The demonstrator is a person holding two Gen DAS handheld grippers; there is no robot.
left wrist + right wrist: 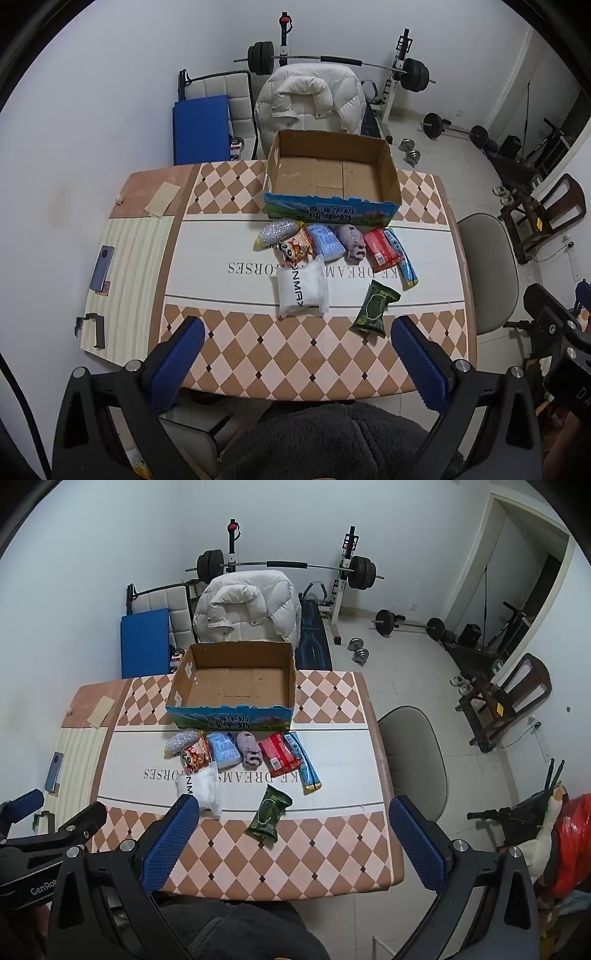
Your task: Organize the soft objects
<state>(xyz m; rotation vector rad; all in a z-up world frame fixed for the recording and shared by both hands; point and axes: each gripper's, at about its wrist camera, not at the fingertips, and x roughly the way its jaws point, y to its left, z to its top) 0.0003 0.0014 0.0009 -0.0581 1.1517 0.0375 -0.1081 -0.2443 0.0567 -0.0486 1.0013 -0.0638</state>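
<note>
Hovering with jaws spread wide and holding nothing, the left gripper [297, 338] and right gripper [295, 818] fill the lower frame of each view. At centre, the soft packets [332, 245] lie bunched below the cardboard box [391, 173]. The right gripper's near finger [173, 834] hides a corner of the white pouch [207, 788], whose lettering is cut off.

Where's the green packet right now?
In both views, the green packet lies on the table nearest the grippers, right of the white pouch, apart from the row.

"GenRob", perhaps cut off, on left gripper [40, 849]
</note>
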